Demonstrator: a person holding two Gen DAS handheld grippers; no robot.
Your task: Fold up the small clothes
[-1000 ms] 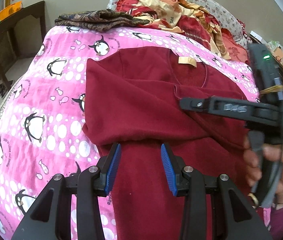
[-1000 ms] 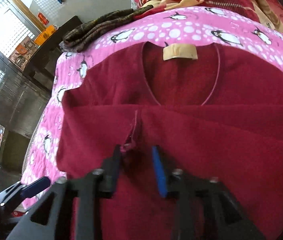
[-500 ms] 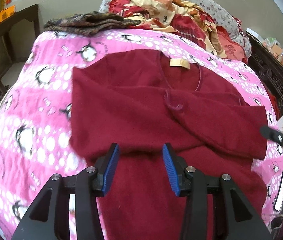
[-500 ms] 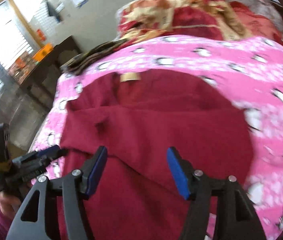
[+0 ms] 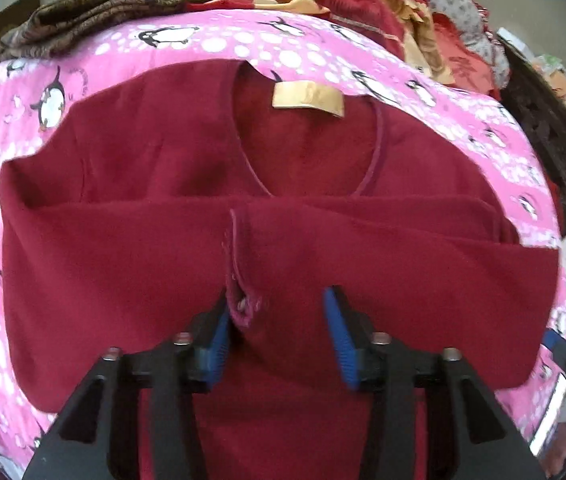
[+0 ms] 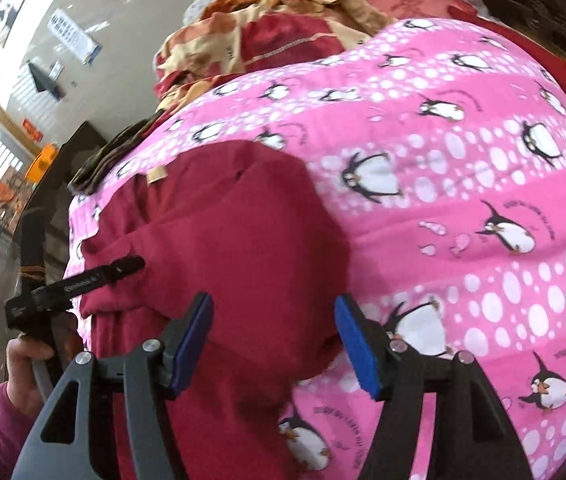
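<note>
My left claw (image 5: 279,332) is closing with the sleeve cuff (image 5: 243,308) at its left pad, low centre; nothing is pinched yet. My right claw (image 6: 275,348) hangs open and empty over the maroon top (image 6: 219,248) on the penguin bedspread (image 6: 463,168). The cuff could slip and undo the fold. Open bedspread lies right.

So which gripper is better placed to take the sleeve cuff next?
Probably the left. The left gripper is closing with the cuff between its pads. The right gripper stands open over the edge of the shirt, away from the cuff.
</note>
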